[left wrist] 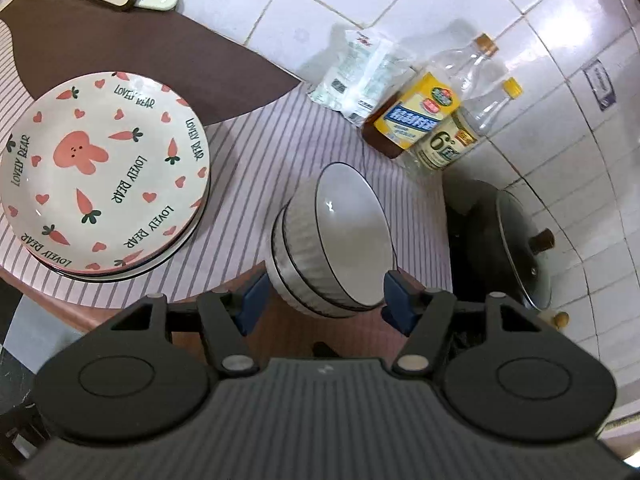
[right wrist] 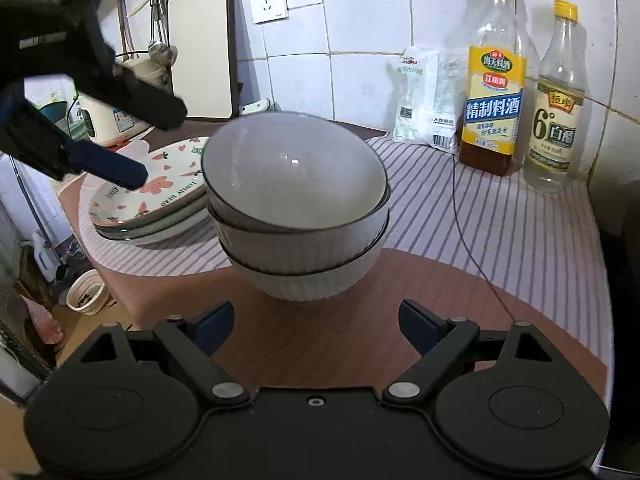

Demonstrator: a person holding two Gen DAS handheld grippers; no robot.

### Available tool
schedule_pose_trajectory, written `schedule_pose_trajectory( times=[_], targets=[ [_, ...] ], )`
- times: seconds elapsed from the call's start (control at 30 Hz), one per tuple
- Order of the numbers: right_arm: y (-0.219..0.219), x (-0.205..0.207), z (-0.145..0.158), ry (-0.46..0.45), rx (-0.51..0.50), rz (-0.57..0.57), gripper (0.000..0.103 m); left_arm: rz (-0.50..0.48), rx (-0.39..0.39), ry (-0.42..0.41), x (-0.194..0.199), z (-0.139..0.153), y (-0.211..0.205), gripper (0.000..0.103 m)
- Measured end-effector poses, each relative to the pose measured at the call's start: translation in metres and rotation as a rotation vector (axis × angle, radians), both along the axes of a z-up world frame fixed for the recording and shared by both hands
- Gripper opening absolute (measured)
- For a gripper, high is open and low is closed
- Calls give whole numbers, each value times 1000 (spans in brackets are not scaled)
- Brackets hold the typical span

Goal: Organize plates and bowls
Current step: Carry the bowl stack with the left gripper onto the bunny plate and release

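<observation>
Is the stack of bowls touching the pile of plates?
Cannot tell. In the right wrist view the bowls overlap the plates; the left wrist view suggests a gap.

Three stacked bowls [right wrist: 298, 208] ahead of right gripper [right wrist: 316, 322], jaws wide, empty; plates [right wrist: 160, 208] left.

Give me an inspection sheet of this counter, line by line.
Surface: striped mat covers the counter.
Job's things: three bowls stacked; rabbit-print plates stacked beside them.
Clutter: two bottles, white packet by the tiled wall.
Grippers: left gripper open, over the stacks; right gripper open, short of the bowls.
Cables: thin dark cord across the mat.
Surroundings: cutting board, wall socket, lidded pan.
</observation>
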State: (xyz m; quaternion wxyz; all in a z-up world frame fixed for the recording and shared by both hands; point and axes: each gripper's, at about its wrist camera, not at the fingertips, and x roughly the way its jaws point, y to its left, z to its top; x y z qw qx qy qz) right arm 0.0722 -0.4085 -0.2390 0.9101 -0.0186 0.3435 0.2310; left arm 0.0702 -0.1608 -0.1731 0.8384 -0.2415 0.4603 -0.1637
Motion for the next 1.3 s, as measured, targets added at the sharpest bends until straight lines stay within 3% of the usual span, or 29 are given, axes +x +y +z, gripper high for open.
schedule_pose_trajectory(
  times=[0.1, 0.27, 0.4, 0.5, 0.53, 0.67, 0.9, 1.13, 1.2, 1.3],
  targets=[
    [8, 4, -12, -11, -24, -3, 93, -4, 7, 12, 7, -6, -4, 66],
    [13, 11, -25, -2, 23, -28, 94, -41, 58, 23, 23, -21, -12, 66],
    [23, 17, -31, -44, 25, -39, 100, -86, 97, 31, 39, -37, -20, 66],
    [30, 26, -30, -65, 39, -42, 100, -123, 122, 28, 48, -47, -26, 58],
    [31, 29, -30, -73, 53, -50, 101, -130, 129, 16, 48, -47, -27, 52],
    [36, 38, -28, -55, 80, -59, 103, -150, 149, 19, 50, -47, -32, 50],
    [37, 43, -32, -42, 104, -68, 103, -109, 134, 97, 64, -68, -29, 49],
    [38, 45, -34, -53, 111, -73, 103, -50, 64, 145, 71, -84, -25, 48],
    [37, 45, -36, -59, 119, -76, 103, -6, 4, 168, 72, -86, -19, 48],
    [36, 44, -37, -67, 120, -74, 103, -18, 9, 139, 73, -84, -21, 41]
  ],
)
